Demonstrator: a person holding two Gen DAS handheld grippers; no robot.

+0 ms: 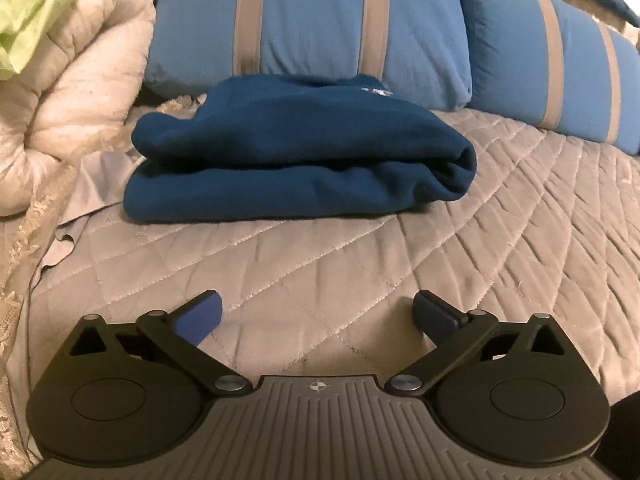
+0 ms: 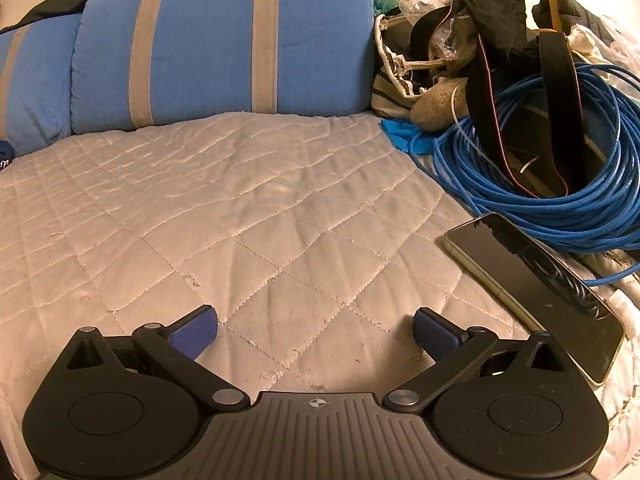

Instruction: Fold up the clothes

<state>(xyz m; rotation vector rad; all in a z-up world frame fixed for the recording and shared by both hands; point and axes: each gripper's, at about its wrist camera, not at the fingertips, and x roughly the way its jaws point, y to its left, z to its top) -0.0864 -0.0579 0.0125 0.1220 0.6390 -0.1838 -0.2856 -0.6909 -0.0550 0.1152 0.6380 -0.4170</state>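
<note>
1. The left hand-held gripper (image 1: 318, 322) is released; its jaws stand wide apart over the quilted bed cover (image 1: 360, 264) and nothing is between them.
2. The dark blue garment (image 1: 296, 160) lies at 12 o'clock from this gripper, apart from it, already folded into a thick bundle, with its far edge close to the striped blue pillow (image 1: 312, 28).
3. I judge that the fold of this piece is finished. To do the step well, both hands should leave the bundle untouched, or only press the top layer flat if it begins to open at the right end.
4. At 10 o'clock from the garment a pale rolled blanket (image 1: 68, 92) rises, with a light green cloth (image 1: 36, 8) on top; it may be the next piece, but I cannot tell.
5. The right hand-held gripper (image 2: 316, 334) is also released and holds nothing; bare bed cover lies in front of it.
6. At 2 o'clock from it a phone (image 2: 536, 292) lies near the right finger, and behind it is a coil of blue cable (image 2: 560, 208) with dark straps (image 2: 556, 100) and a soft toy (image 2: 440, 104).
7. These things narrow the free area on the right, so a new garment should be spread nearer the middle.
</note>
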